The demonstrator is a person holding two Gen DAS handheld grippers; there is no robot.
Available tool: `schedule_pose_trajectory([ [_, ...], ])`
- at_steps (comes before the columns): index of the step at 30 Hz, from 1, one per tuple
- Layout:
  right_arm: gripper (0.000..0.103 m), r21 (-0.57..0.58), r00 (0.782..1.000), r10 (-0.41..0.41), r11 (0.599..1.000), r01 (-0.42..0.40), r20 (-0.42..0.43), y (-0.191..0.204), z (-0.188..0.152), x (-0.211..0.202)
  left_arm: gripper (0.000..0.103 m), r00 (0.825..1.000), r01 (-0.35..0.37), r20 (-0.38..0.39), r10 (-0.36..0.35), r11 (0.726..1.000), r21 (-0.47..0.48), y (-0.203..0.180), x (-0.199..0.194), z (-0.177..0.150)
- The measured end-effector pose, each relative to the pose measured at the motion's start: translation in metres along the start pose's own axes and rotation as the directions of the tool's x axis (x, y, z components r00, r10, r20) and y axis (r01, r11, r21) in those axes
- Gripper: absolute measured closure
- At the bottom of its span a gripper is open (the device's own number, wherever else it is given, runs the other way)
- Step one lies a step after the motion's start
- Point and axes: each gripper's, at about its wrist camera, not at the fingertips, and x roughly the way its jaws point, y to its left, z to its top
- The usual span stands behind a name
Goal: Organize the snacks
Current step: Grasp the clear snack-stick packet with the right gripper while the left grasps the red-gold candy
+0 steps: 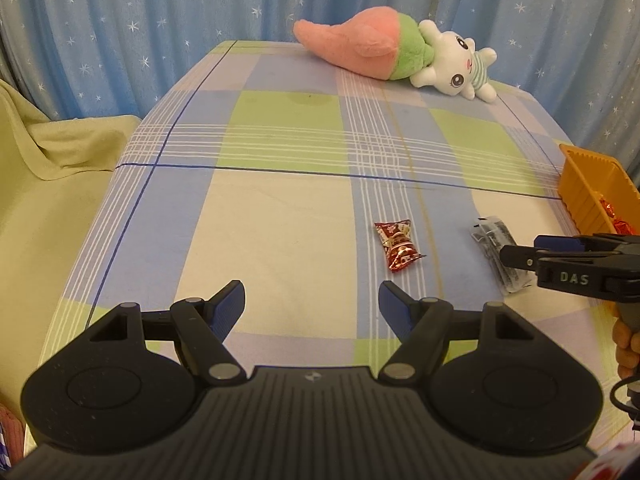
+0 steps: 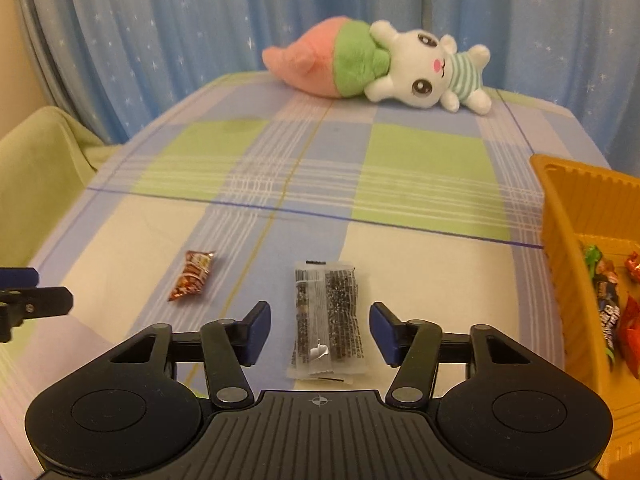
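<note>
A clear packet with black print lies flat on the checked tablecloth, between the fingers of my right gripper. That gripper is open, and neither blue pad touches the packet. In the left wrist view the same packet lies under the right gripper at the right edge. A small red candy wrapper lies ahead and slightly right of my left gripper, which is open with only cloth between its fingers. The candy also shows left of the packet. An orange basket at the right holds several wrapped snacks.
A pink, green and white plush toy lies along the table's far edge before a blue starred curtain. A pale green covered seat stands off the table's left side. The basket's wall sits close to the right gripper. A hand holds that gripper.
</note>
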Motion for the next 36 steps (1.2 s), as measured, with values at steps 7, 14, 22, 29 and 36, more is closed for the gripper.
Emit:
schedule_pose_trajectory([
  [7, 0.052, -0.032, 1.000, -0.015, 0.999, 0.014, -0.021, 0.003, 0.002, 0.013, 0.032, 1.000, 0.007, -0.013, -0.007, 1.000, 0.001, 0.001, 0.013, 0.006],
  [14, 0.057, -0.071, 0.999, -0.038, 0.997, 0.036, -0.036, 0.008, 0.004, 0.026, 0.032, 0.999, 0.036, -0.023, -0.035, 0.999, 0.024, -0.008, 0.026, 0.015],
  [22, 0.062, -0.071, 0.998, -0.044, 0.997, 0.040, -0.047, 0.006, 0.005, 0.031, 0.032, 0.996, 0.084, -0.037, -0.082, 0.995, 0.052, -0.024, 0.041, 0.024],
  [29, 0.066, -0.064, 0.998, -0.053, 0.997, 0.051, -0.031, 0.004, 0.009, 0.028, 0.033, 0.993, 0.112, -0.046, -0.109, 0.990, 0.082, -0.040, 0.057, 0.031],
  [36, 0.066, -0.036, 0.998, -0.059, 0.998, 0.059, 0.001, -0.002, 0.020, 0.018, 0.033, 0.992, 0.116, -0.052, -0.111, 0.989, 0.091, -0.050, 0.076, 0.037],
])
